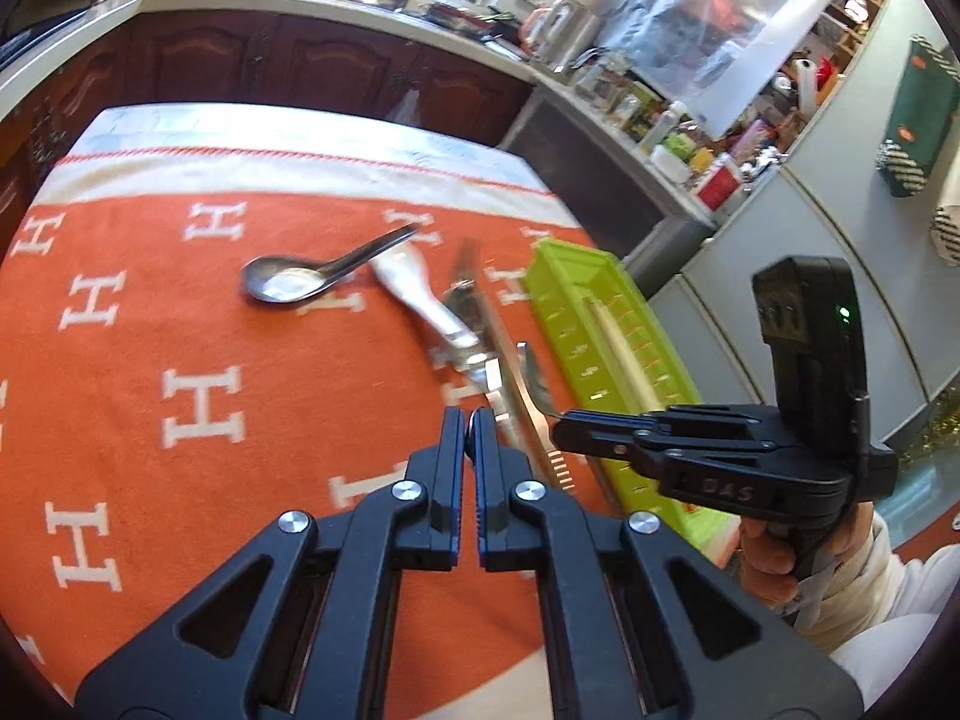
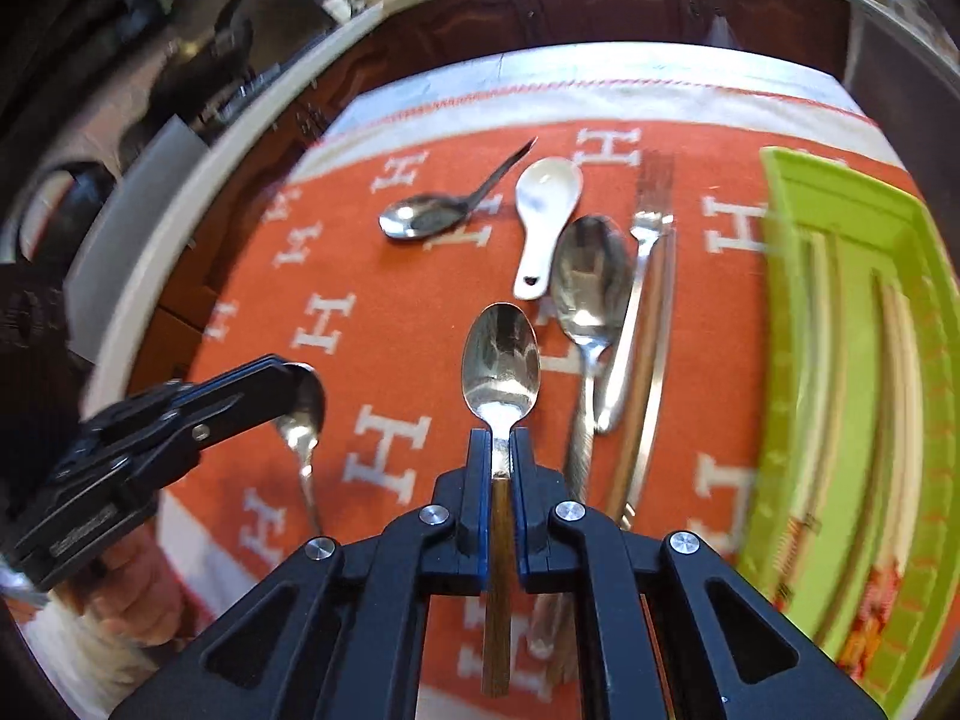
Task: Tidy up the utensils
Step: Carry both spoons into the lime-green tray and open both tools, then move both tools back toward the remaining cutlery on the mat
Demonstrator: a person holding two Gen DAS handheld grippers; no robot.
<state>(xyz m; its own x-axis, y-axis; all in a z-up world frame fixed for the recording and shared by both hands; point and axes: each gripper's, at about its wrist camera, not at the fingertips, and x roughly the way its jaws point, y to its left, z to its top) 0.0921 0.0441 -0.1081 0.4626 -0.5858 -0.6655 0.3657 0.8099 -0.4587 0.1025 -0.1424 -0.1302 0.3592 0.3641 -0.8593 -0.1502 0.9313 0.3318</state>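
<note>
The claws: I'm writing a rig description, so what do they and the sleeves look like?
Both the left claw and right claw are matte black linkages with silver pivot bolts and blue-edged ribbed pads. The right one carries a black box with a green light. Cream sleeves cover the wrists.

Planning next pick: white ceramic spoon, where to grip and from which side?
Grip the white ceramic spoon on its short flat handle near the hole, from above, jaws across its width. The handle points toward the camera but its end lies close beside a steel spoon, so clearance looks tight.
</note>
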